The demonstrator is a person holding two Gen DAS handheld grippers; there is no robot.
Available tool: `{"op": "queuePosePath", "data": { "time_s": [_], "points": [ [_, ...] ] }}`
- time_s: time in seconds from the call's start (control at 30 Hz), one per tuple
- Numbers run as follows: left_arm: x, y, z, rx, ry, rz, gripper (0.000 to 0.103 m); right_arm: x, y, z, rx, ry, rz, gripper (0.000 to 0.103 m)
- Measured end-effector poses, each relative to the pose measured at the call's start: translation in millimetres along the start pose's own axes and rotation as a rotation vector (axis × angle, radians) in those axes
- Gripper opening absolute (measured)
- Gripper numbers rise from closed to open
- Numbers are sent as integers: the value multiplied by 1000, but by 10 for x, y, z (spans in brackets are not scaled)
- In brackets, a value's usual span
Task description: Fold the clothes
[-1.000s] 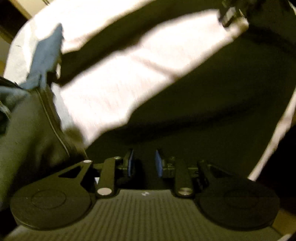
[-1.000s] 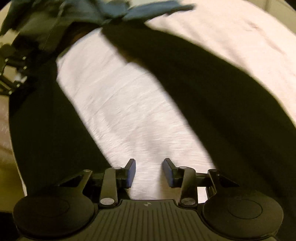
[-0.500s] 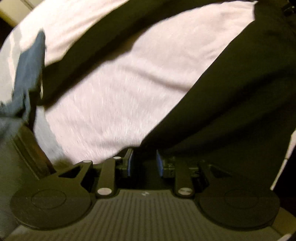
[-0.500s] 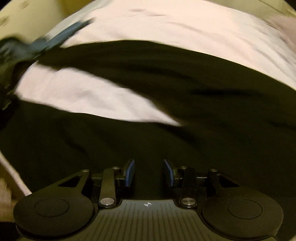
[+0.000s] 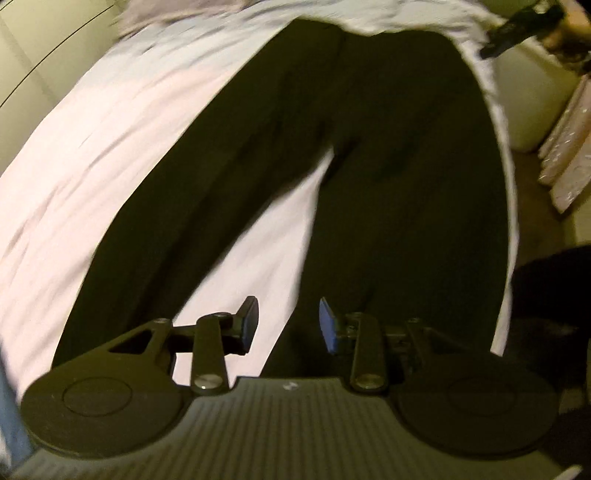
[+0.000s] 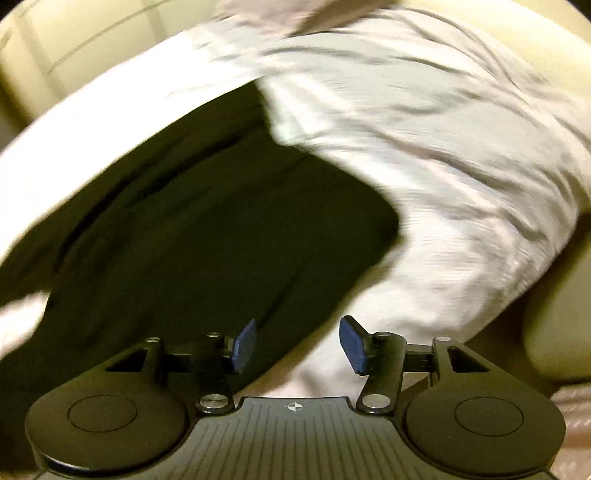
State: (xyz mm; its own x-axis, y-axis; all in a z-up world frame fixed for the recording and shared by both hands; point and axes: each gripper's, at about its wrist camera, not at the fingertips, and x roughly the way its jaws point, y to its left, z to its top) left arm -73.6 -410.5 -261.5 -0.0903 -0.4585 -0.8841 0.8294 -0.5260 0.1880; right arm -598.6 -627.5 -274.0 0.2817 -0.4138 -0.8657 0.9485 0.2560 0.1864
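Two tools, both empty, both with pads apart. You have the black trousers (image 5: 369, 155) spread flat on the white bed sheet (image 5: 110, 147), legs splayed toward the left tool (image 5: 288, 325), waist at the far end. So, my read: laying-out step is done, first fold not yet started.

Left tool: hovers over the trousers at the hem end, roughly above the gap between the two legs, blue pads moderately apart, nothing between them. Points along the legs toward the waist, tilted down at the cloth.

Right tool (image 6: 297, 345): opened a bit wider, also gripping nothing. It sits over the trousers' edge, left pad above black cloth (image 6: 184, 240), right pad above sheet (image 6: 443, 166). In the left wrist view it shows as a dark blurred shape (image 5: 517, 26) beyond the waist, off to the right.

Next move, as a guess: drop each tool to the same side of the trousers, pinch one leg's hem and that side of the waistband, carry it over onto the other leg. Needs a low, flat approach so you catch trouser cloth only and not the sheet under it. Heavy blur, seams unreadable.
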Motion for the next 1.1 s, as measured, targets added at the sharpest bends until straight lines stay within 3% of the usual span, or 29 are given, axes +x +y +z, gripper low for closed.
{"op": "queuePosePath", "data": {
  "time_s": [0.17, 0.3, 0.4, 0.53, 0.57, 0.67, 0.73, 0.83, 0.93, 1.1],
  "points": [
    [539, -719, 1204, 96, -65, -74, 33, 351, -783, 432, 131, 12, 140, 56],
    [981, -1068, 1893, 156, -92, -110, 36, 702, -1177, 603, 177, 60, 293, 57],
    [1280, -1138, 2297, 208, -107, -98, 37, 919, -1410, 566, 241, 70, 463, 57],
    [1643, -1024, 2748, 230, -102, -45, 39, 1019, -1627, 503, 352, 48, 603, 55],
    [1736, -985, 2819, 237, -74, -35, 39, 1045, -1672, 489, 376, 43, 630, 40],
    [1995, -905, 2999, 257, 0, -11, 37, 1083, -1649, 494, 383, 54, 594, 17],
    [2055, -966, 3090, 249, 0, -36, 36, 959, -1690, 556, 386, 24, 591, 12],
    [2092, -1136, 3189, 258, -22, -78, 36, 645, -1858, 568, 356, -19, 579, 12],
    [2175, -1284, 3213, 257, -26, -90, 36, 606, -1981, 423, 350, 35, 542, 12],
    [2063, -1160, 3157, 185, -37, -80, 36, 563, -1844, 549, 263, 44, 486, 19]
  ]
}}
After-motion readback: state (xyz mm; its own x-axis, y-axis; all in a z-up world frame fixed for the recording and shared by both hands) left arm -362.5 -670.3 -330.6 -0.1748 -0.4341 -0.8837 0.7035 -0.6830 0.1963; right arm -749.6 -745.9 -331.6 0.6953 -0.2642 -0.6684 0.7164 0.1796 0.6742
